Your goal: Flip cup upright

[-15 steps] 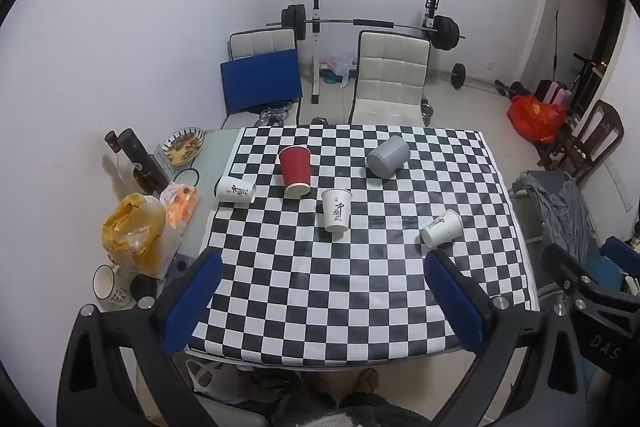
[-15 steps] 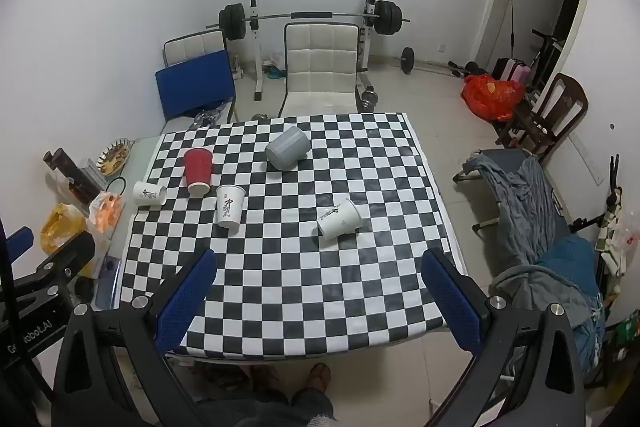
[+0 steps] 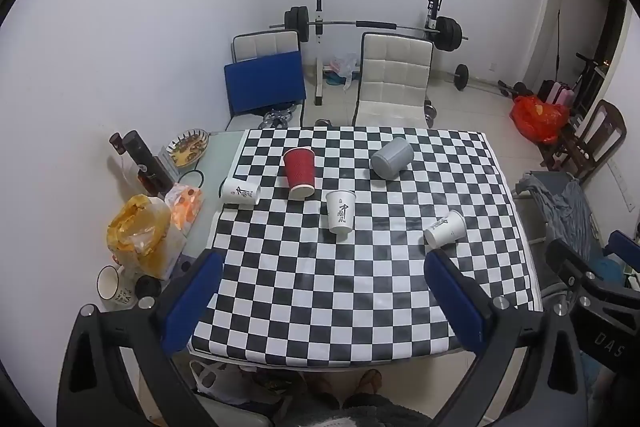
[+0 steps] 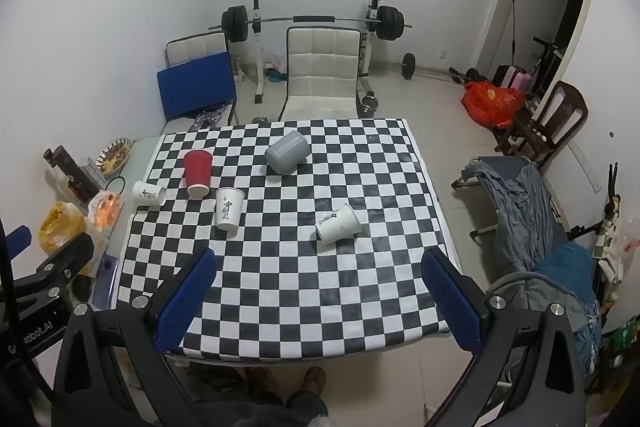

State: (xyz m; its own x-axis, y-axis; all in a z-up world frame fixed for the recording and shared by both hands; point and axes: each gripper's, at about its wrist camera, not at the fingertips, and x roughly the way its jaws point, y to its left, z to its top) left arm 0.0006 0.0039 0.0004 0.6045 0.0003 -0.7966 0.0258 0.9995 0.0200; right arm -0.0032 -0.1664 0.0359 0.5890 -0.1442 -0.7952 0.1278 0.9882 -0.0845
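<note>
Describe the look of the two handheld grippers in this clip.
Both the left gripper and the right gripper have black angular frames with triangular cutouts, silver bolts, and two fingers faced with textured blue pads. White lettering marks each body where the other camera catches it; a thin dark cable runs beside the left one.

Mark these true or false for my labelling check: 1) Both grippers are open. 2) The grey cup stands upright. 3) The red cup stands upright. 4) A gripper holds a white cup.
1) True: the left gripper and right gripper are both open and empty.
2) False: the grey cup lies on its side.
3) True: the red cup stands mouth up.
4) False: the white cup on its side rests untouched on the checkered cloth.
</note>
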